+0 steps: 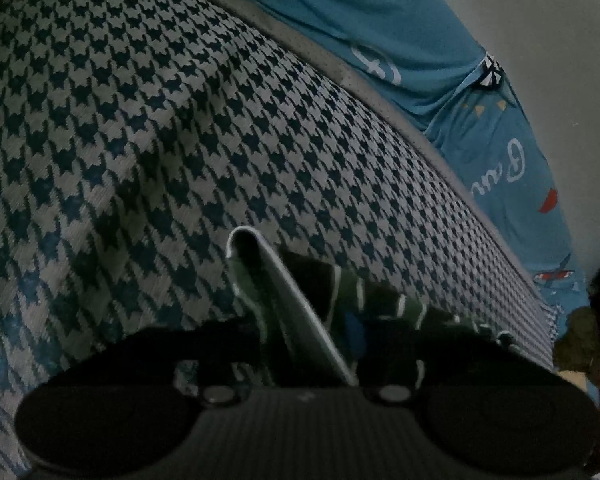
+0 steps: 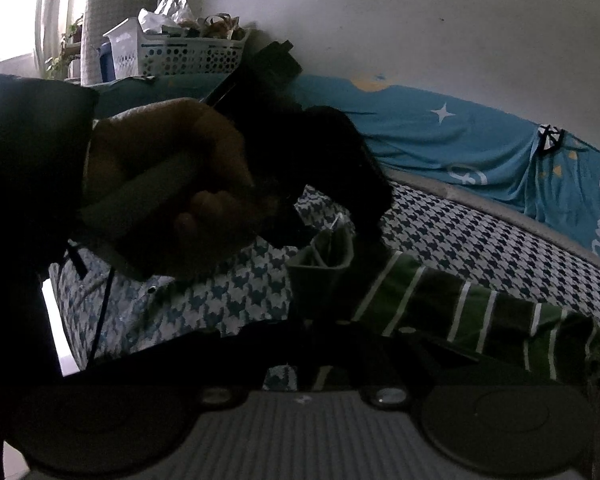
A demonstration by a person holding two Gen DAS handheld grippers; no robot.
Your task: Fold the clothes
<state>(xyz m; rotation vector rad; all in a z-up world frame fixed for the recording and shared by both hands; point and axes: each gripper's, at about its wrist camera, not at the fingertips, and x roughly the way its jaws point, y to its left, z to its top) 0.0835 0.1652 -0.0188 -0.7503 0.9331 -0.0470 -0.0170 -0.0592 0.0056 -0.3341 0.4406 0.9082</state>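
Garment: a green striped shirt [image 2: 451, 304] with thin white lines lies bunched on the bed; in the right wrist view it runs from the centre out to the right edge.
Bed cover: a houndstooth blanket [image 1: 148, 132], dark blue on white, lies under the shirt and fills most of the left wrist view.
Left gripper [image 1: 300, 308]: pinched on a fold of the shirt; striped cloth shows on both sides of its pale finger [image 1: 276, 280], and its tips point down at the blanket.
Right gripper [image 2: 319, 256]: jaws pressed together, with green cloth at its tips; the pictures are too dark to show more of the grip.
Left hand [image 2: 168, 184]: wrapped around the handle of its tool, a dark sleeve [image 2: 24, 184] behind it.
What blocks the view: from the right wrist, that hand and its black tool body cover the left half of the bed and hide the near end of the shirt; each camera's own dark housing covers the bottom of its picture.
Behind the bed: a blue sheet [image 2: 439, 136] printed with white stars and lettering hangs along the white wall [image 2: 419, 20].
Far left: a white perforated basket [image 2: 188, 54] full of odds and ends stands near a bright window with a curtain [image 2: 112, 12].
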